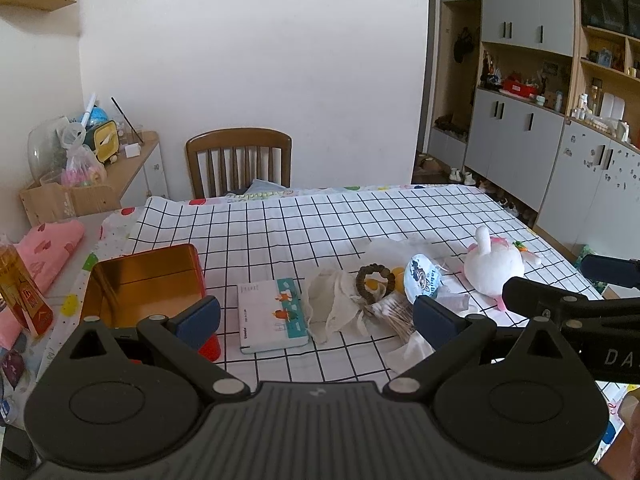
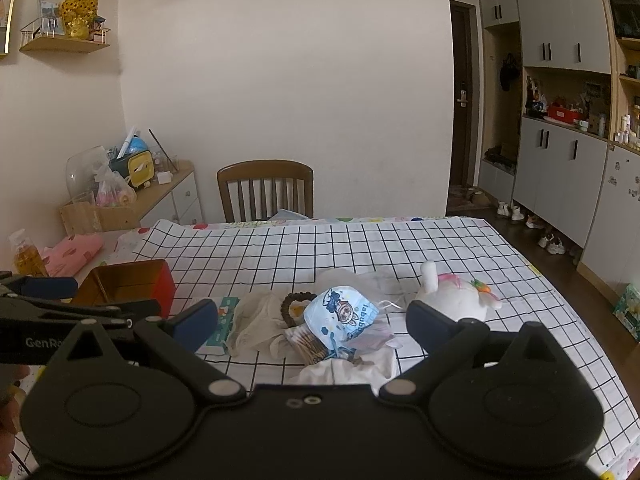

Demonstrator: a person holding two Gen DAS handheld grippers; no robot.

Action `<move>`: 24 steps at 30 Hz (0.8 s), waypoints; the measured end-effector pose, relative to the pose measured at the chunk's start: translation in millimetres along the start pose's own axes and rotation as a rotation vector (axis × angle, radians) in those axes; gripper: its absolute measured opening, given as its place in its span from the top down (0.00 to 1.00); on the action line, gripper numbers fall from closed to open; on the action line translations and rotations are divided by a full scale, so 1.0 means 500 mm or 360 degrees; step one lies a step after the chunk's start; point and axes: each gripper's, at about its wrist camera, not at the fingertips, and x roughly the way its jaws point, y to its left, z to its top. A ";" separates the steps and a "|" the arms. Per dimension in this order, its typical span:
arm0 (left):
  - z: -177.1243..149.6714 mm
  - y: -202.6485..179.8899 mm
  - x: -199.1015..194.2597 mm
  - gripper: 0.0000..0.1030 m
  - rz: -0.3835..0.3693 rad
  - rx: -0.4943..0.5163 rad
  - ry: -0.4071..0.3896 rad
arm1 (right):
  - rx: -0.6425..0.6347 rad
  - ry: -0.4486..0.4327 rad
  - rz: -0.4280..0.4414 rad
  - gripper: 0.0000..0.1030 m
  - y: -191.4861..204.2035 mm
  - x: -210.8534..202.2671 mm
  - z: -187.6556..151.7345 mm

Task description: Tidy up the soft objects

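Note:
A pile of small things lies mid-table on the checked cloth: a white plush bunny, a blue printed face mask, a crumpled pale cloth, a bead bracelet, cotton swabs and a white tissue. An open red tin with a gold inside stands at the left. My left gripper hangs open and empty in front of the pile. My right gripper is open too, empty, near the mask.
A small book lies between the tin and the cloth. A wooden chair stands at the far edge. A pink cloth and a bottle sit at the left. Cabinets line the right wall.

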 end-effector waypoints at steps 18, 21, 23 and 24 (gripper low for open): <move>0.002 0.001 0.023 0.00 -0.0001 -0.0006 0.0010 | -0.0003 0.0020 -0.0008 0.06 -0.009 0.006 -0.002; 0.004 -0.004 0.030 0.00 -0.0014 -0.0005 0.0017 | 0.0010 0.0028 -0.0016 0.06 -0.020 0.011 -0.003; 0.006 -0.008 0.039 0.00 -0.0019 -0.0010 0.0025 | 0.0015 0.0036 -0.0020 0.06 -0.027 0.018 -0.002; 0.007 -0.011 0.042 0.00 -0.0017 -0.0014 0.0028 | 0.0018 0.0046 -0.0019 0.06 -0.032 0.024 -0.002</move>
